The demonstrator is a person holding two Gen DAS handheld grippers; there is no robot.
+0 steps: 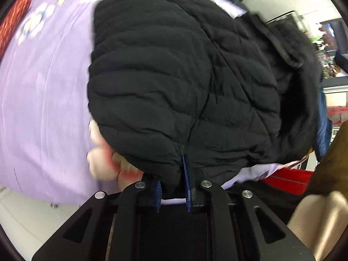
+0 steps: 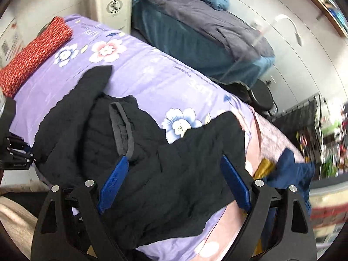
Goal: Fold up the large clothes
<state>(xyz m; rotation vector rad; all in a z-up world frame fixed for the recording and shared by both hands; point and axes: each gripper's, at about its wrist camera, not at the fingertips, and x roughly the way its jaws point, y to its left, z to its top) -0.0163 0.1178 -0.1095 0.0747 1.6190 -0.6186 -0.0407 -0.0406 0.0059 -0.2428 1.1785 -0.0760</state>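
We see the left gripper (image 1: 174,187) clamped on the hem of the black quilted jacket (image 1: 174,82); right gripper (image 2: 174,184) gapes wide above it, gripping nothing; jacket lies on the purple floral bedspread (image 2: 152,71).

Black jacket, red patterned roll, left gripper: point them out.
black jacket (image 1: 163,76): left wrist view, quilted back panel.
red patterned roll (image 2: 34,54): right wrist view, middle of its top.
left gripper (image 1: 174,187): left wrist view, between blue pads, clamping the hem.
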